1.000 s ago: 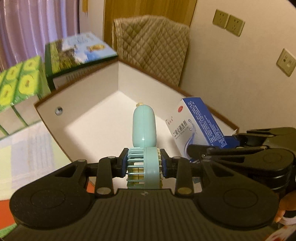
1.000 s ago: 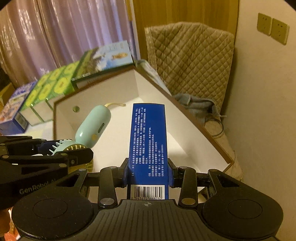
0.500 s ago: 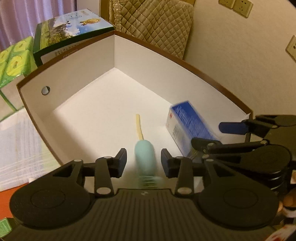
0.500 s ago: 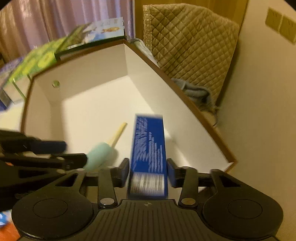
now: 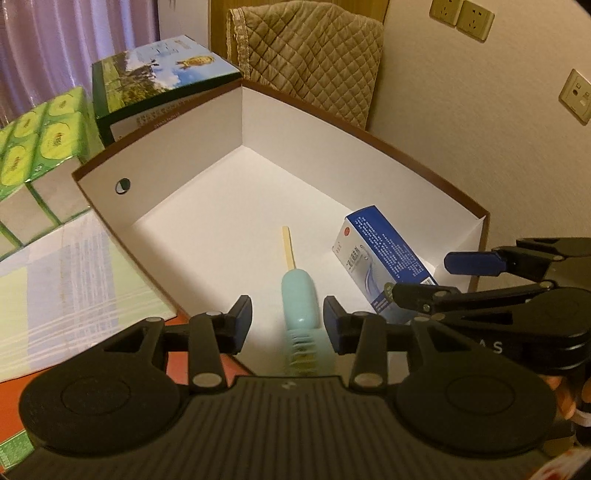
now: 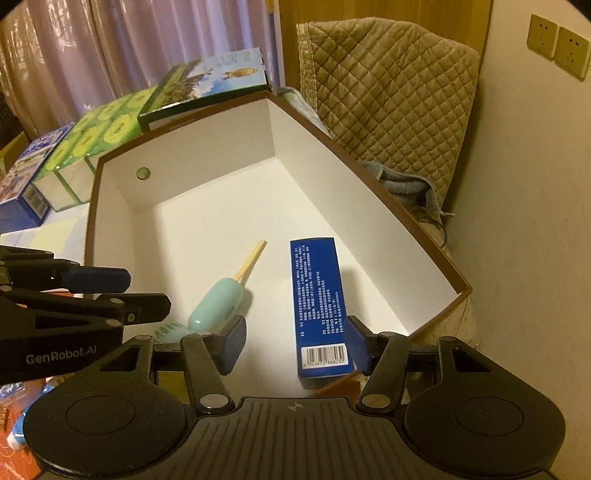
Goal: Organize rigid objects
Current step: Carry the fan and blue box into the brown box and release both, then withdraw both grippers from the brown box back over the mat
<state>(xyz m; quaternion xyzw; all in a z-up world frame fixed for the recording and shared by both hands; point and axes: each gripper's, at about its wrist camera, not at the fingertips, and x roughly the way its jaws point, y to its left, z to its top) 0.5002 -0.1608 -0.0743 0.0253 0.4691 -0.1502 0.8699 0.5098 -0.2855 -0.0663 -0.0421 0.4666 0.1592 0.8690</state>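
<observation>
A teal handheld fan (image 5: pixel 298 295) with a pale strap (image 5: pixel 288 247) lies on the floor of a white box with a brown rim (image 5: pixel 184 147). My left gripper (image 5: pixel 288 317) straddles the fan, its jaws opening and clear of the fan on both sides. To the right lies a blue medicine carton (image 5: pixel 384 254). In the right wrist view the carton (image 6: pixel 319 302) rests flat between the opening jaws of my right gripper (image 6: pixel 294 345), the left pad (image 6: pixel 232 343) well off it. The fan (image 6: pixel 218 306) and my left gripper (image 6: pixel 136 291) show at the left there.
Green tissue packs (image 5: pixel 37 136) and a picture-printed carton (image 5: pixel 159 74) stand behind the white box's (image 6: pixel 207 147) left wall. A quilted cover (image 5: pixel 314 55) hangs at the back, wall sockets (image 5: pixel 461 18) to the right. A pale checked cloth (image 5: pixel 74 277) lies on the red table (image 5: pixel 177 354).
A second ago both grippers were shut, one on the fan, one on the blue carton, above the box. Both objects dropped onto the box floor, and the jaws have spread apart.
</observation>
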